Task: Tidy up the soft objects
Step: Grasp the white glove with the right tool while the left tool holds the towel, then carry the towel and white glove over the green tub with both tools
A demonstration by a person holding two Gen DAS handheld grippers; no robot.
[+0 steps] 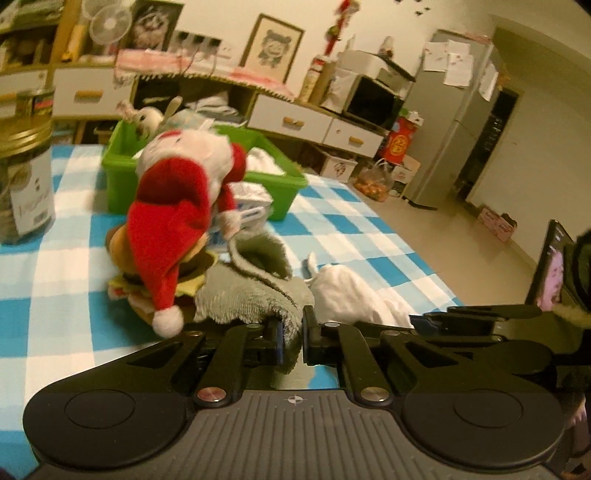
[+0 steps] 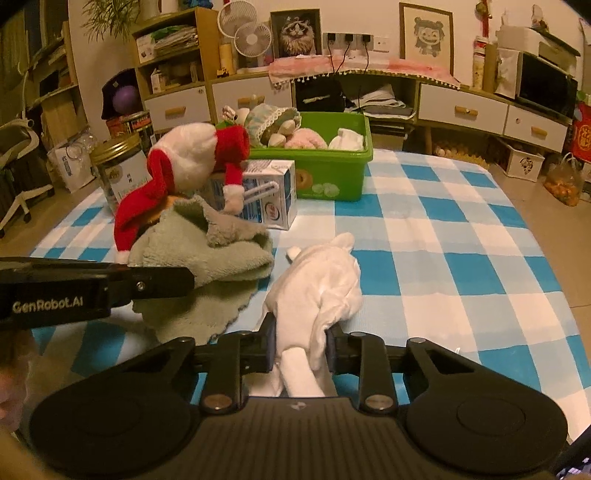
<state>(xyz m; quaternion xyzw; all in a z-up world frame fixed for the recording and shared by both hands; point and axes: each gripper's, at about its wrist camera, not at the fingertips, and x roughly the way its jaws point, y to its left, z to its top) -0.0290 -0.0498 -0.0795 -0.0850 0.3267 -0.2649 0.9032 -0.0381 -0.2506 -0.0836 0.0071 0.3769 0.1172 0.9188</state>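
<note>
Cream walls [image 2: 369, 14], white-drawered sideboard [image 2: 461, 107], grey fridge [image 1: 454, 122], tiled floor [image 1: 443, 236].

Dim warm indoor light, fisheye-bent edges, slight blur

The green towel [image 2: 207, 254] is showing a fuzzy, matt terry pile; the white plush toy [image 2: 317, 284] is looking soft and smooth-napped; the Santa doll [image 1: 177, 206] is wearing red felt-like cloth with fluffy white trim; the checked tablecloth [image 2: 461, 240] is lying flat as smooth woven cloth; the green bin [image 2: 332, 173] is looking like glossy plastic; the jar [image 2: 114, 173] is showing clear walls under a shiny gold metal lid; the carton [image 2: 273, 199] is looking like printed, coated paperboard.
</note>
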